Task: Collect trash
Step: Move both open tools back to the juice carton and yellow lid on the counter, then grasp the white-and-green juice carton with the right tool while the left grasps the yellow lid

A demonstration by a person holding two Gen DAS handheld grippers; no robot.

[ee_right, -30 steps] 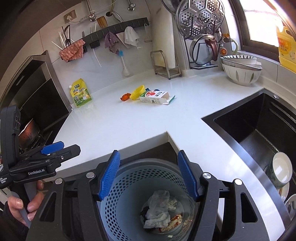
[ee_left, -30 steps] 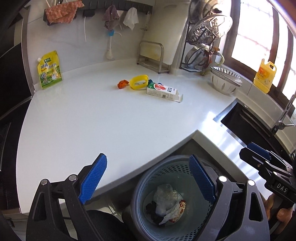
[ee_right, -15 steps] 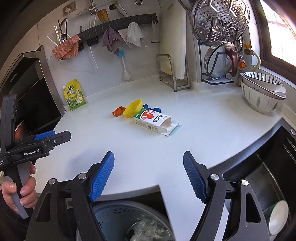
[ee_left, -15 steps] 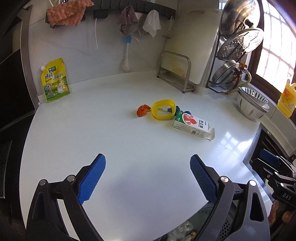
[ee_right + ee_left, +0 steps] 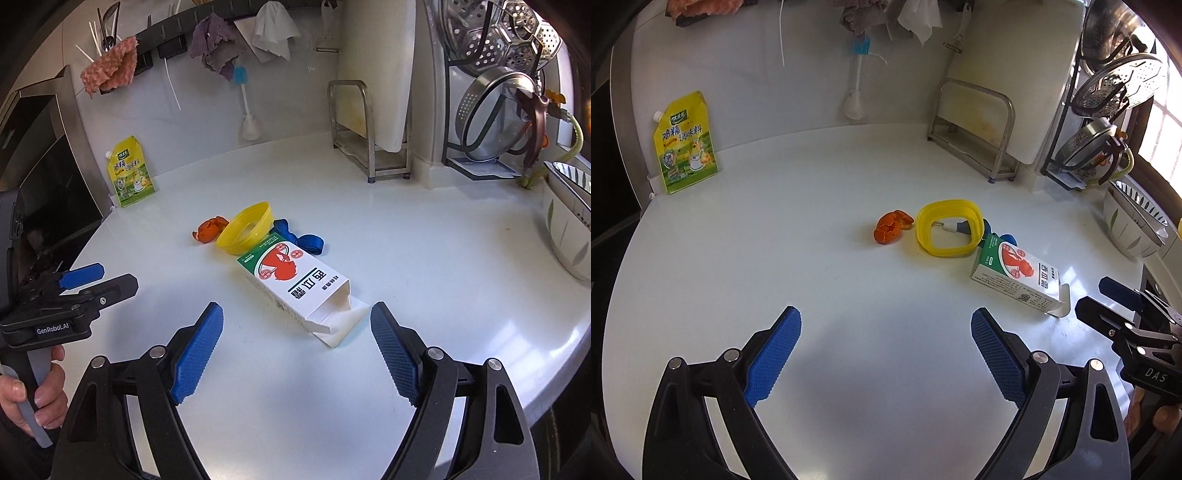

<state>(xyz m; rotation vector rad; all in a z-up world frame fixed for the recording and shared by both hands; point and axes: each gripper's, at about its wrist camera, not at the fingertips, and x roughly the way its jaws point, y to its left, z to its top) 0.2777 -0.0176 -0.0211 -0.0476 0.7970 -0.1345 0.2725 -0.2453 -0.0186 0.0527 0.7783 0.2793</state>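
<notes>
Left wrist view: the left gripper [image 5: 886, 332] hangs wide open and empty over the counter [image 5: 775, 258]. Farther off lie the peel [image 5: 892, 230], yellow ring [image 5: 949, 232] and carton [image 5: 1015, 277], clustered together.

Right wrist view: the right gripper [image 5: 295, 332], also spread wide and empty, faces the carton [image 5: 295, 284], whose open end lies just beyond its fingers, probably lined up for a grab.

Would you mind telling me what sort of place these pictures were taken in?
Most likely a home kitchen: a white countertop with a cutting board in a metal rack, a steamer basket and strainers on a dish rack, and cloths hanging on a wall rail.
</notes>
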